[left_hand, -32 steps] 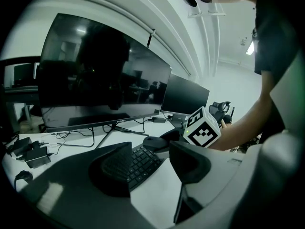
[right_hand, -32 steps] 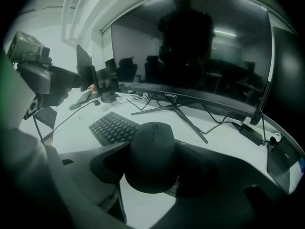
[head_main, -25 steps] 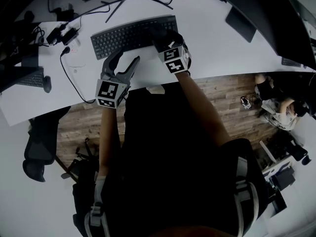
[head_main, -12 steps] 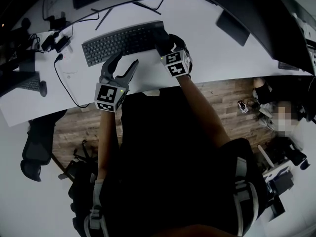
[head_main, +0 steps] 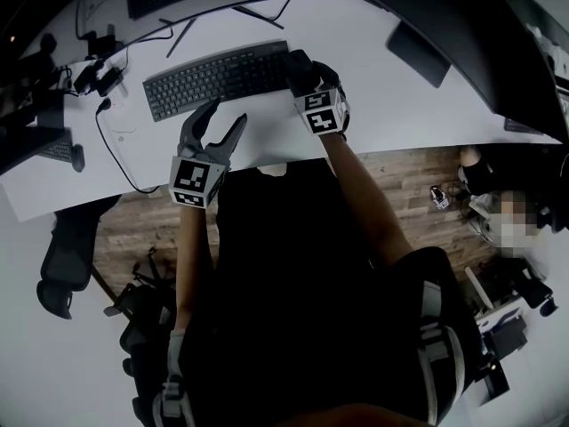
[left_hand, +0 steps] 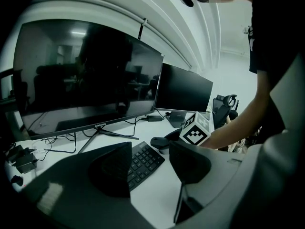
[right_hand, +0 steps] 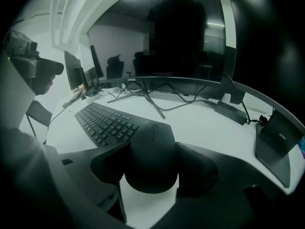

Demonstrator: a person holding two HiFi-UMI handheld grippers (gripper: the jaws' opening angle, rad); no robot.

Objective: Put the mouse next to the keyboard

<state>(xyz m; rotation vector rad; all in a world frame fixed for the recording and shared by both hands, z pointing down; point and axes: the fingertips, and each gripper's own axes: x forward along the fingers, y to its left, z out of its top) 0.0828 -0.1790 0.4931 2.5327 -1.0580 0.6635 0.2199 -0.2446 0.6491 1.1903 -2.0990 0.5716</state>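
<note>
Upper middle of the head view: mouse (head_main: pixel 300 66) at the right end of the keyboard (head_main: pixel 218 78)
Jaws of the right gripper (head_main: pixel 305 76) are clamped on its sides, and it seems to rest on the desk (head_main: pixel 373 60); the left gripper (head_main: pixel 228 114) is wide open and empty, just below the keyboard.

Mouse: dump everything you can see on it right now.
The mouse is black, matte and plastic-looking, with a rounded hump and a thin line along its top. The right gripper clamps its sides between both jaws. It is level, nose away from the gripper, at the right end of the keyboard, over the white desk. Whether it touches the desk is unclear.
</note>
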